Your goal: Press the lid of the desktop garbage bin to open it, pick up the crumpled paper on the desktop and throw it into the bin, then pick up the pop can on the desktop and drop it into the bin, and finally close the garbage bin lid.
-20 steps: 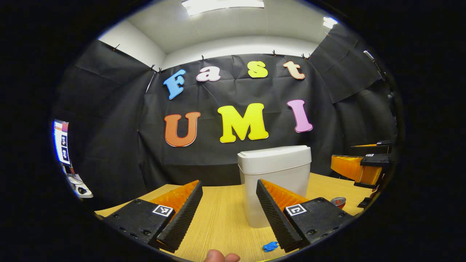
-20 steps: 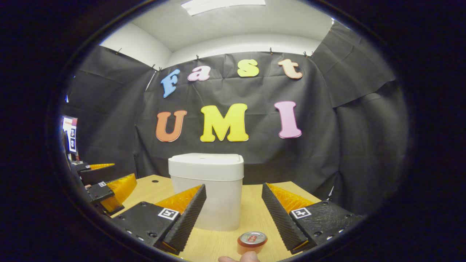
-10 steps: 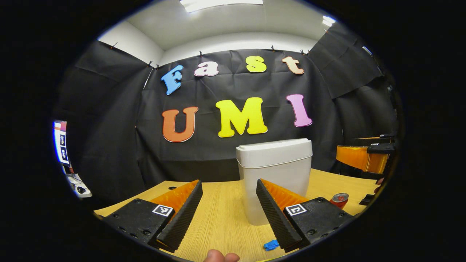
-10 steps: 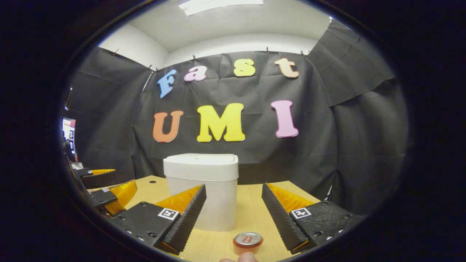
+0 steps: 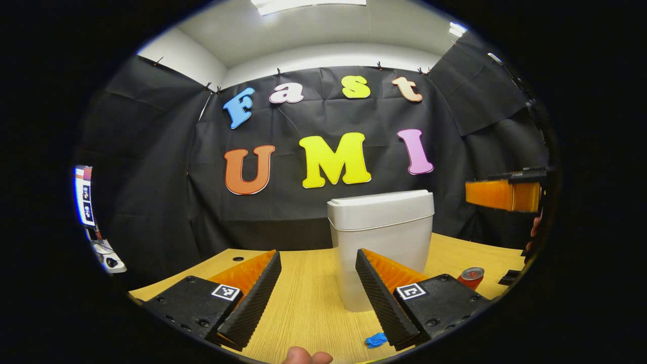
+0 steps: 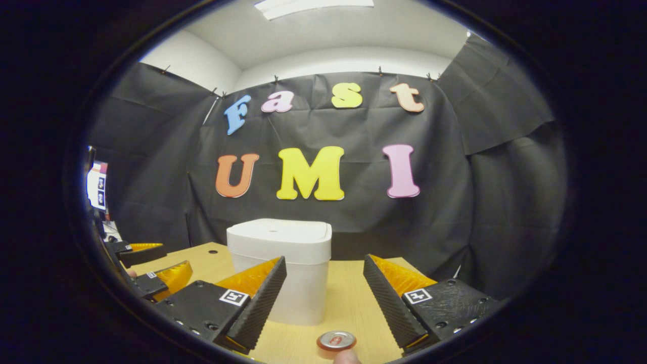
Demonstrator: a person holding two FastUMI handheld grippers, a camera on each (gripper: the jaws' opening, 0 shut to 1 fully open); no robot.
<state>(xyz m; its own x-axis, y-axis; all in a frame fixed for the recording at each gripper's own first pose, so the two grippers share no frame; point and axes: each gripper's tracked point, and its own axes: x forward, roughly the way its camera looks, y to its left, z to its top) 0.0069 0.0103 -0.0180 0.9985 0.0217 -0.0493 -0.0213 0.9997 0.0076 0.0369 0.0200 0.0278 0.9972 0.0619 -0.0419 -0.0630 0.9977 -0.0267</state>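
Half the pop can (image 6: pixel 336 342), edge-cropped.

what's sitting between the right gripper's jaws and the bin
The can, upright on the table, in the right gripper view; it stands apart from the bin.

One white bin (image 5: pixel 380 237) standing on tabletop (image 5: pixel 308 303), one lid (image 5: pixel 380 208) sitting on it. One red pop can (image 5: pixel 471 277) standing upright. One crumpled blue paper (image 5: pixel 375 340) lying on tabletop. Two tools showing: left tool (image 5: pixel 316 296), right tool (image 6: pixel 323 301), each carrying two fingers. One ceiling light panel (image 5: pixel 308 5) glowing overhead. One small round hole (image 5: pixel 237 259) showing in tabletop.
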